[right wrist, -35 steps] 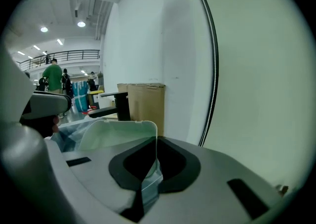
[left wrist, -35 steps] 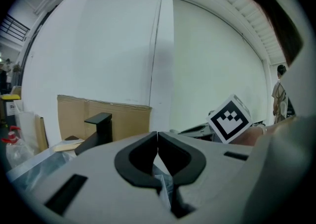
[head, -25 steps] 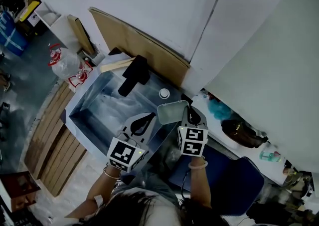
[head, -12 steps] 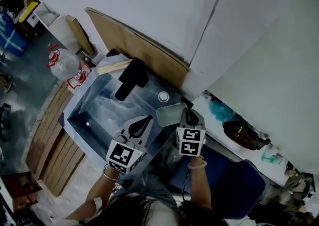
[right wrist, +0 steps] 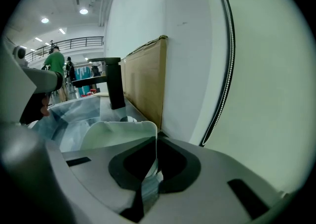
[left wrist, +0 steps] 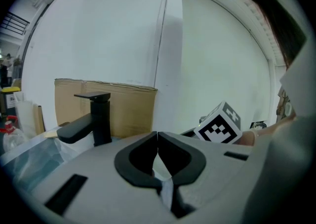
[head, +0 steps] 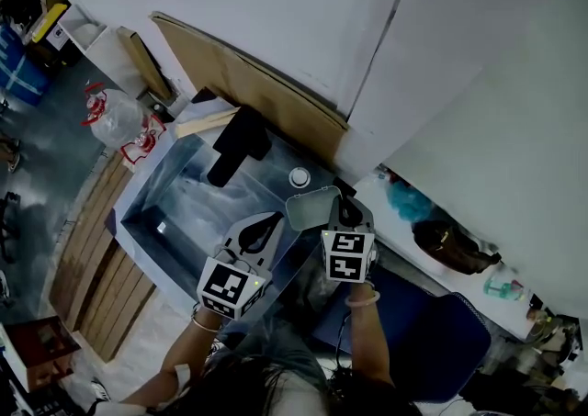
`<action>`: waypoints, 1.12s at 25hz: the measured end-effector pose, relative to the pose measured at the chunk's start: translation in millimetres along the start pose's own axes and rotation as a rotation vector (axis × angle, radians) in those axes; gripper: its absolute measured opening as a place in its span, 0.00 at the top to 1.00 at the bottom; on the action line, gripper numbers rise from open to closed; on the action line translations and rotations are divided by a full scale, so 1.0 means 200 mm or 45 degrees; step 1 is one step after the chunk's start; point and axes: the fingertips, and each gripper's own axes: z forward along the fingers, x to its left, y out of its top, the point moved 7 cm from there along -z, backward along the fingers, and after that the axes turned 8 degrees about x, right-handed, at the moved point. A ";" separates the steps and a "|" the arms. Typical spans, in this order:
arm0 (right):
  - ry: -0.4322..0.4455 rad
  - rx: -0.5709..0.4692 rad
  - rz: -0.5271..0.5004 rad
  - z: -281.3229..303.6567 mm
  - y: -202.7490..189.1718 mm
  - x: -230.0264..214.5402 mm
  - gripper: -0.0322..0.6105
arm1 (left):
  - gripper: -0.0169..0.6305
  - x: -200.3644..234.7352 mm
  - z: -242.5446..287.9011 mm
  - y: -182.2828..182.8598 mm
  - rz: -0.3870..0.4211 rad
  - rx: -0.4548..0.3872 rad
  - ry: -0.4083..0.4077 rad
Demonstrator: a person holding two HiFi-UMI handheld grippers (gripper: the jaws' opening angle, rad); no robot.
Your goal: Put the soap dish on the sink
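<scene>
A pale green soap dish [head: 310,208] [right wrist: 118,135] hangs over the sink's right rear corner, and my right gripper [head: 342,212] [right wrist: 156,145] is shut on its rim. The sink [head: 175,208] is a plastic-wrapped steel basin with a black faucet [head: 236,143] [right wrist: 111,87] [left wrist: 94,121] at its back rim. My left gripper [head: 265,226] [left wrist: 157,141] hovers over the front right part of the basin, jaws shut with nothing between them.
A cardboard sheet [head: 248,88] [right wrist: 143,82] leans on the white wall behind the sink. A round white drain cap [head: 299,175] sits on the sink rim near the dish. A white counter [head: 418,253] with a dark bowl [head: 450,246] lies to the right.
Both grippers and the soap dish have shifted slightly left and up in the head view. Grip states are unchanged.
</scene>
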 end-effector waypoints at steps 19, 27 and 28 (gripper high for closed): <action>-0.007 0.005 0.086 0.03 -0.04 -0.03 0.90 | 0.96 -0.04 -0.01 -0.03 -0.002 0.021 -0.003; -0.017 -0.013 0.078 -0.02 -0.02 -0.02 0.90 | 0.96 -0.07 -0.05 0.00 0.008 0.004 -0.002; -0.019 -0.018 0.077 -0.03 -0.01 -0.01 0.90 | 0.96 -0.07 -0.06 0.00 0.010 0.002 -0.001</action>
